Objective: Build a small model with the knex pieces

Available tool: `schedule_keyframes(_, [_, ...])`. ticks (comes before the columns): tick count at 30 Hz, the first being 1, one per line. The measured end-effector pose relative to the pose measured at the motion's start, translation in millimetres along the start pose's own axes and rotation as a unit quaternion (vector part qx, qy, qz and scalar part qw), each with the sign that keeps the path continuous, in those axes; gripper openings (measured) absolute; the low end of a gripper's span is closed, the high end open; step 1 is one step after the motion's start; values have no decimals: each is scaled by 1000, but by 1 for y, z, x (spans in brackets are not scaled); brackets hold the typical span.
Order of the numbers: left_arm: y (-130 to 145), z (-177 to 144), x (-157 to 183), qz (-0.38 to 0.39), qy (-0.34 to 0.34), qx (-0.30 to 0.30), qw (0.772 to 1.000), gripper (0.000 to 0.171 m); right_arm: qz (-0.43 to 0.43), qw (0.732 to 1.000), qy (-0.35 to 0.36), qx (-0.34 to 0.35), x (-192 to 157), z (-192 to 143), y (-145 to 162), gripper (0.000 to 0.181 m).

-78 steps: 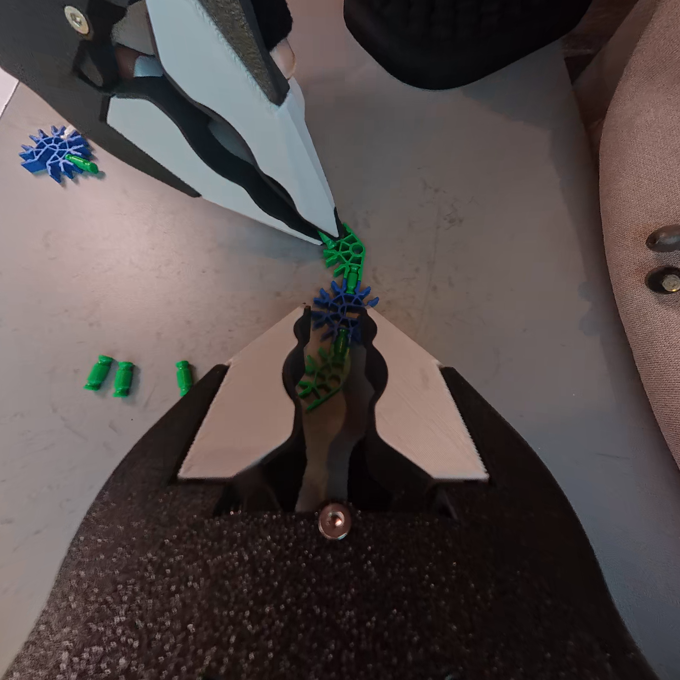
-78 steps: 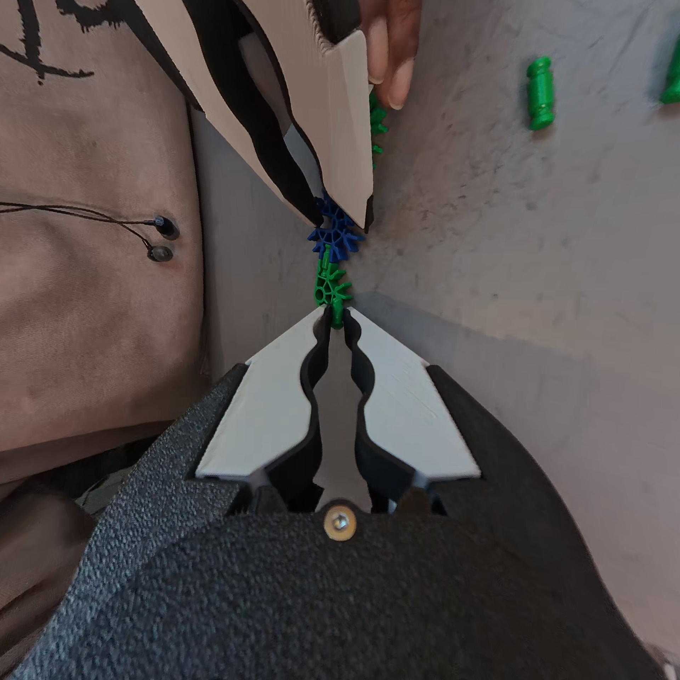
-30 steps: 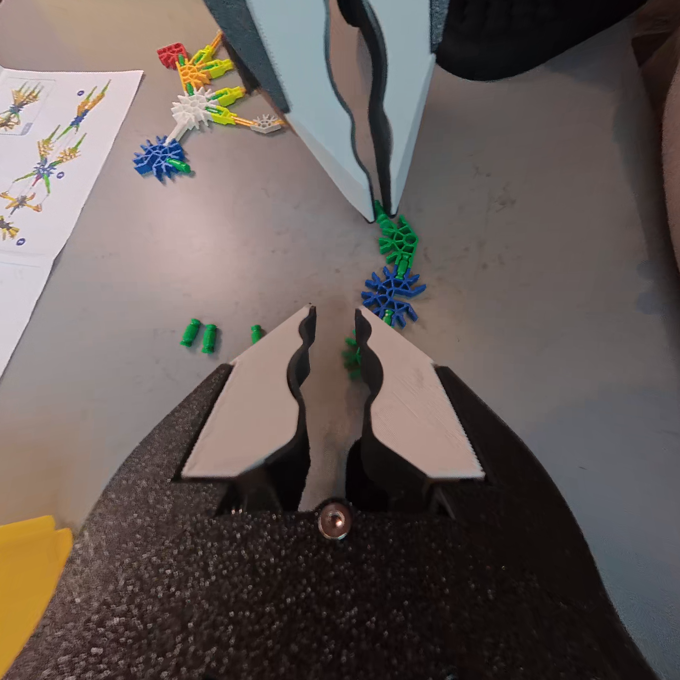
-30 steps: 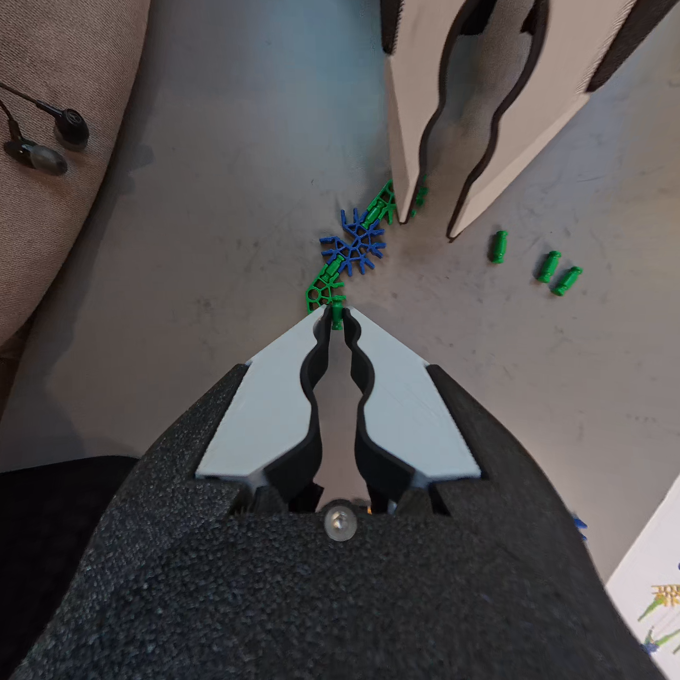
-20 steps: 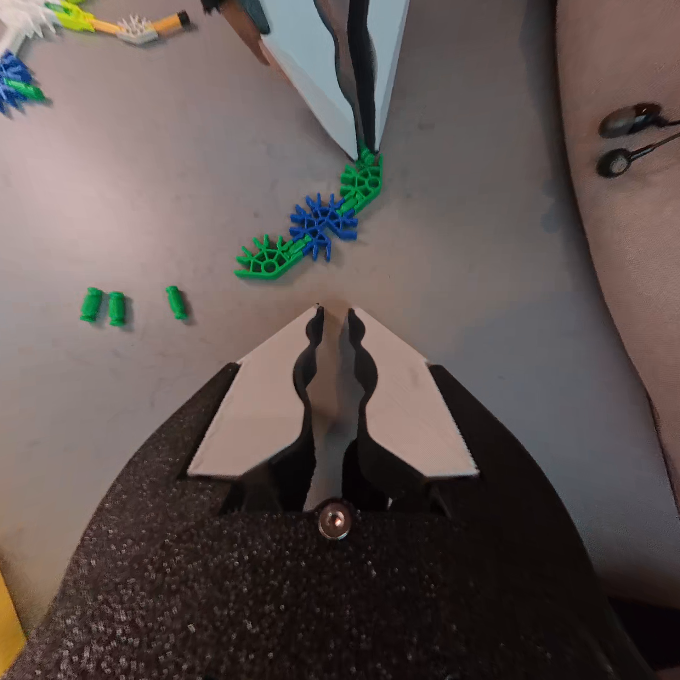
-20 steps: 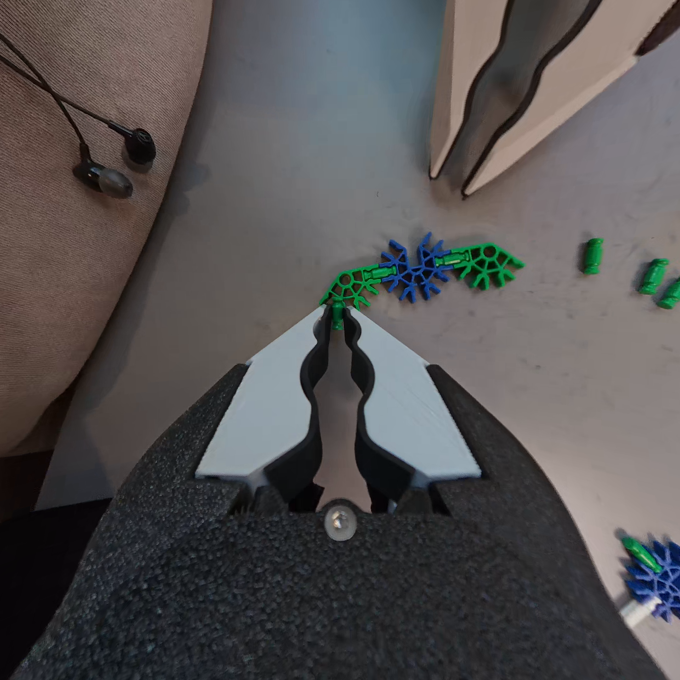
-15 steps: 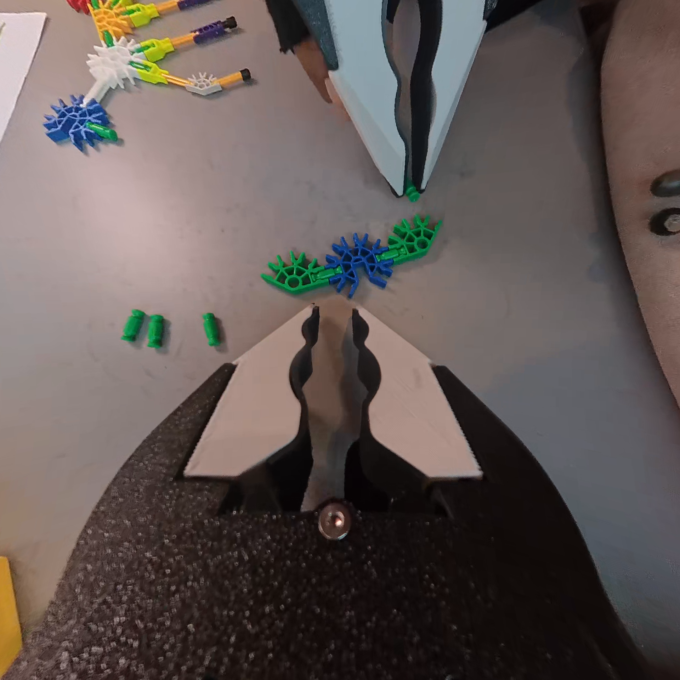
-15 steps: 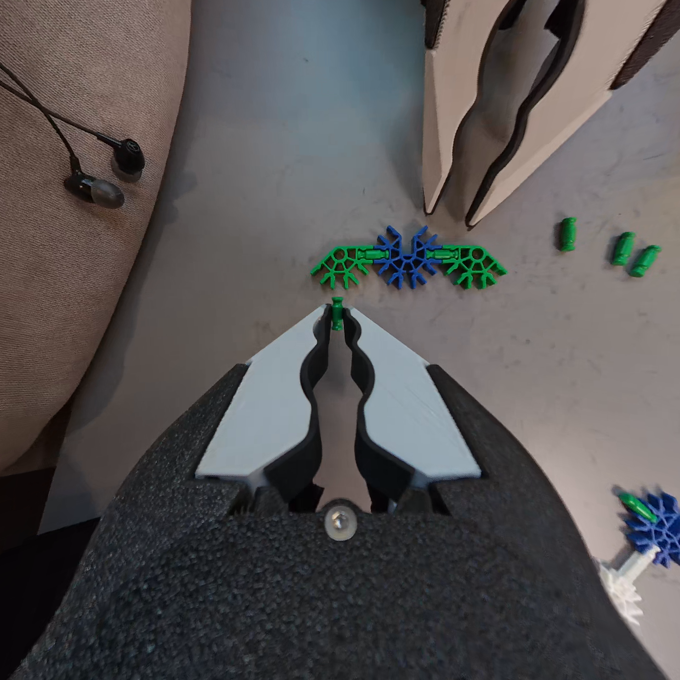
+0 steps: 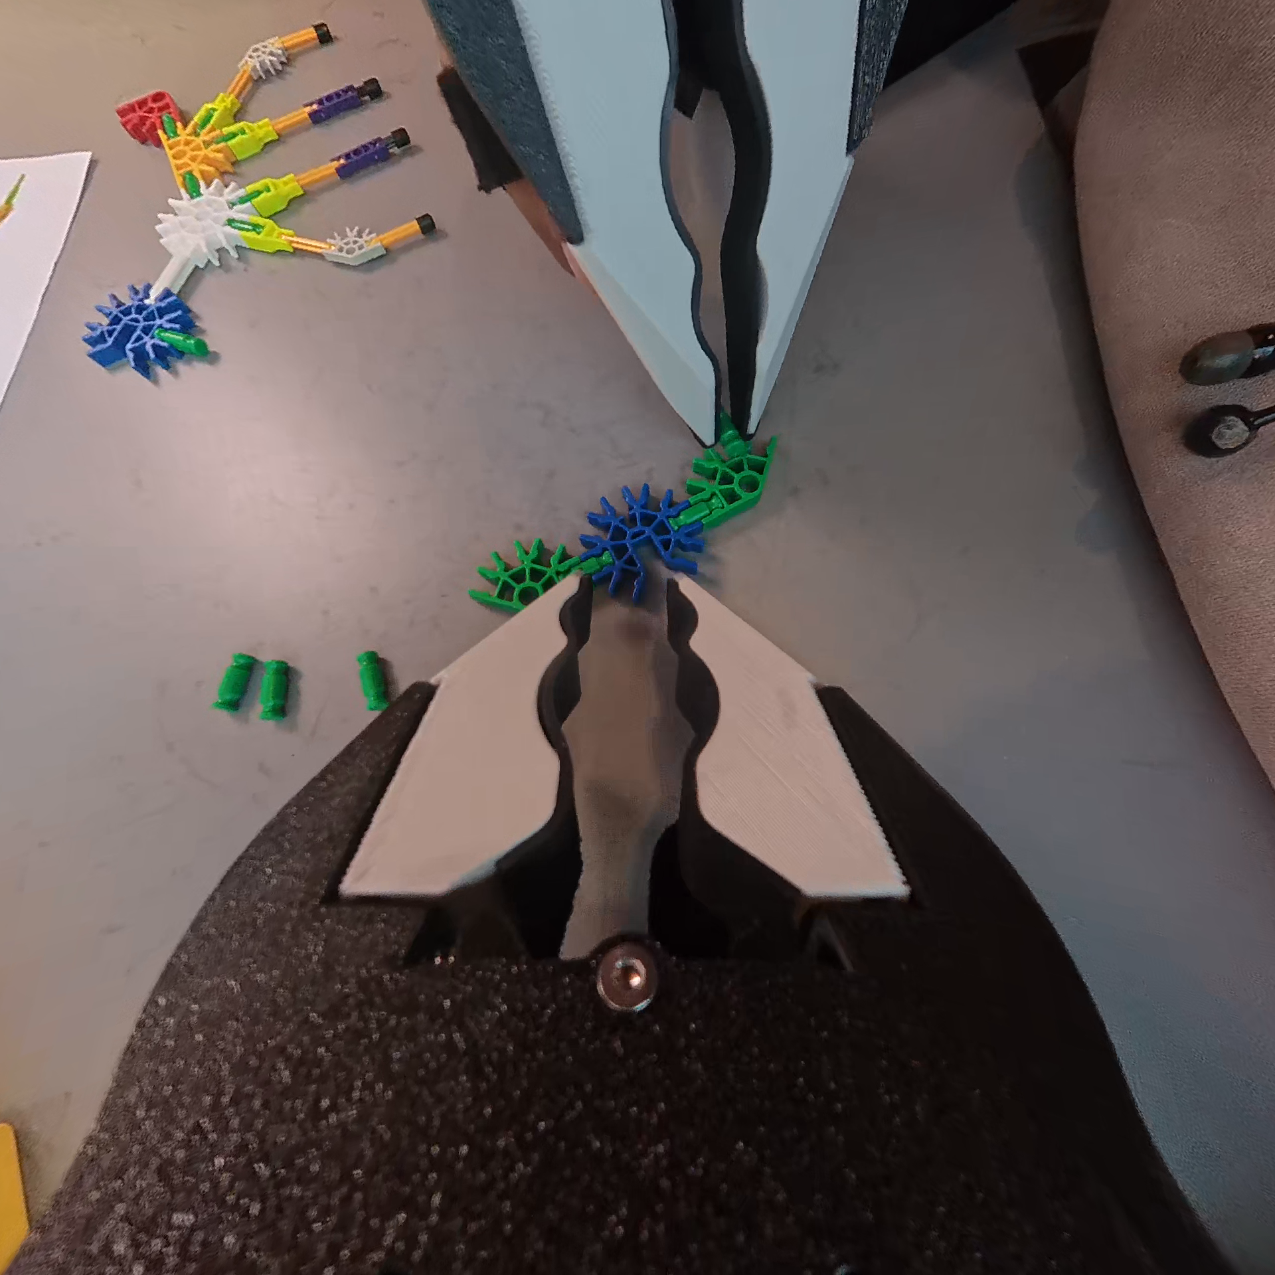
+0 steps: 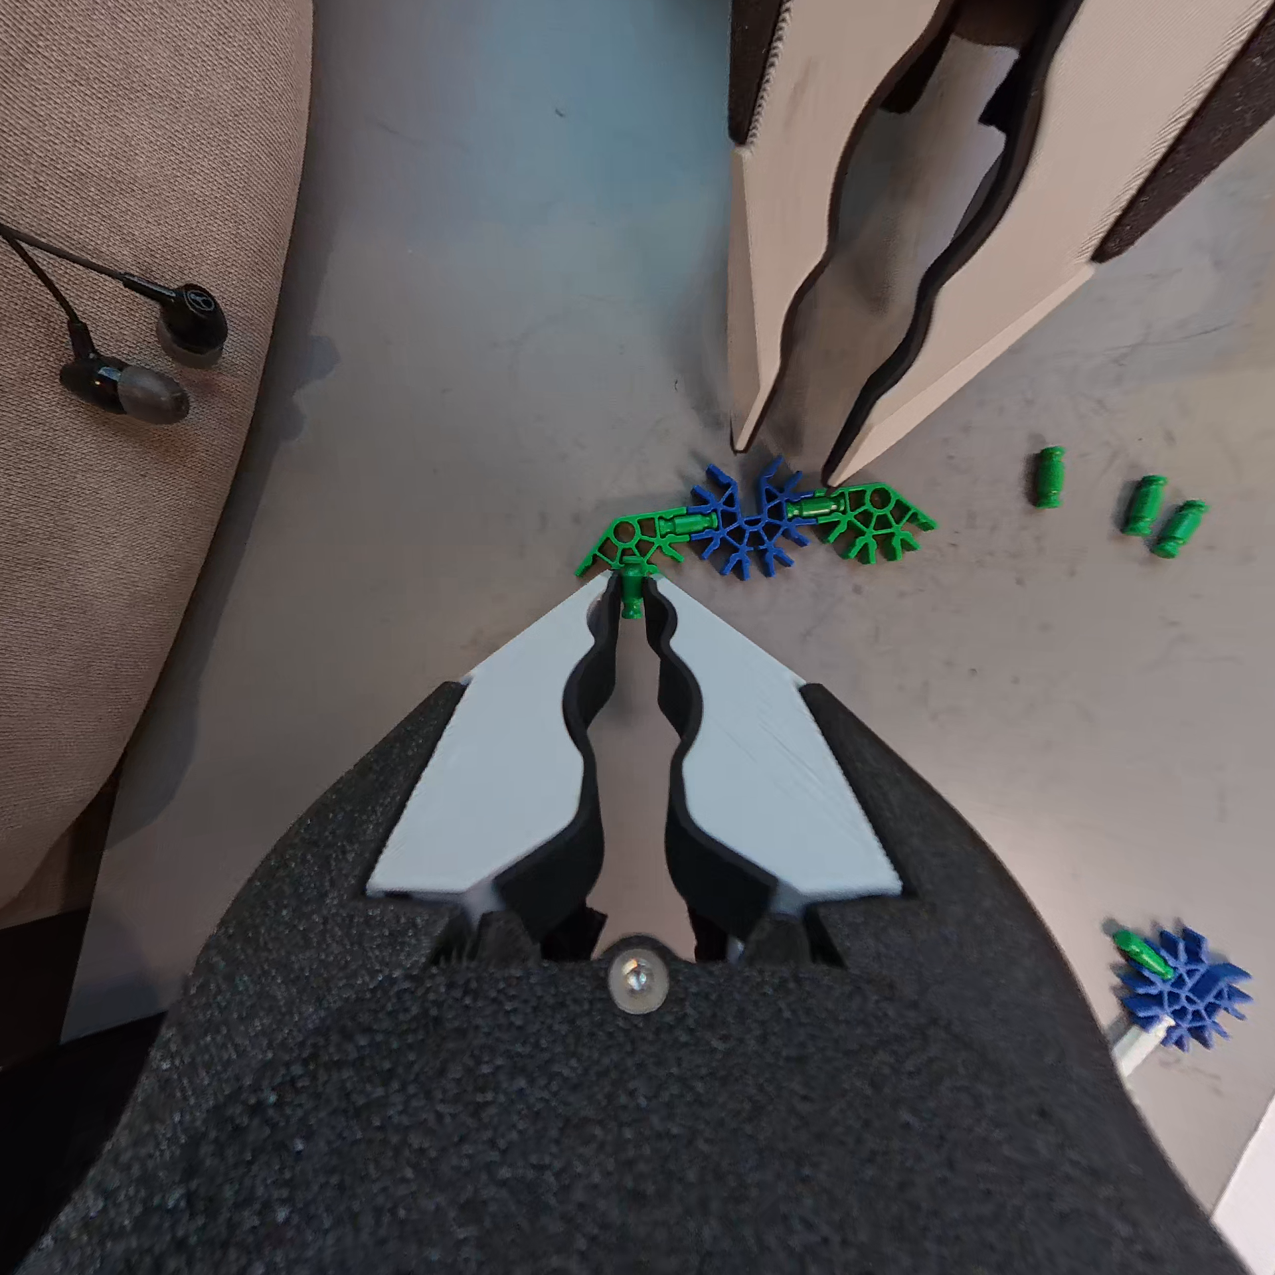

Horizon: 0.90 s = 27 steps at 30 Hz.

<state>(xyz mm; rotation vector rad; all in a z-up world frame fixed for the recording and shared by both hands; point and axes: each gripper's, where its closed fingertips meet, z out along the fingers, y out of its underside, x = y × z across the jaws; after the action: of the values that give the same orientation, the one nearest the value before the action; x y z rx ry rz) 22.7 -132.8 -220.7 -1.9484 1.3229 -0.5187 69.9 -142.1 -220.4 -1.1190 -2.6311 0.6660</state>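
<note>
The right claw (image 10: 629,586), clamped on a green rod (image 10: 630,588), has brought its tip back against the chain's (image 10: 748,523) green end connector (image 10: 631,538). The left claw (image 9: 626,586), jaws apart, has dropped over the blue hub (image 9: 638,535) mid-surface.

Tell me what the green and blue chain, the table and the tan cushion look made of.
Green and blue chain: likely hard moulded plastic, glossy, with crisp thin spokes. Table: smooth grey surface, scuffed and faintly shiny; material unclear, maybe laminate or coated metal. Tan cushion: woven fabric, matte, with a visible fine weave.
</note>
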Motion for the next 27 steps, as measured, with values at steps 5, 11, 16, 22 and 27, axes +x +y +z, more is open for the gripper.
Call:
schedule_keyframes(5, [0, 8, 3, 0, 3, -1, 1000, 21, -10, 1000, -15, -20, -2, 2, 3, 5])
schedule_keyframes(11, [0, 8, 3, 1, 4, 0, 1000, 21, -16, 999, -22, -32, -3, 0, 7, 6])
schedule_keyframes(16, [-1, 9, 2, 3, 0, 0, 1000, 21, -19, 999, -26, -33, -5, 3, 8, 6])
schedule_keyframes(22, [-1, 10, 2, 0, -2, 1, 1000, 21, -13, 999, -29, -29, -5, 2, 8, 9])
schedule_keyframes(27, [-1, 10, 2, 3, -4, -1, 1000, 21, -1, 1000, -26, -13, -5, -5, 7, 10])
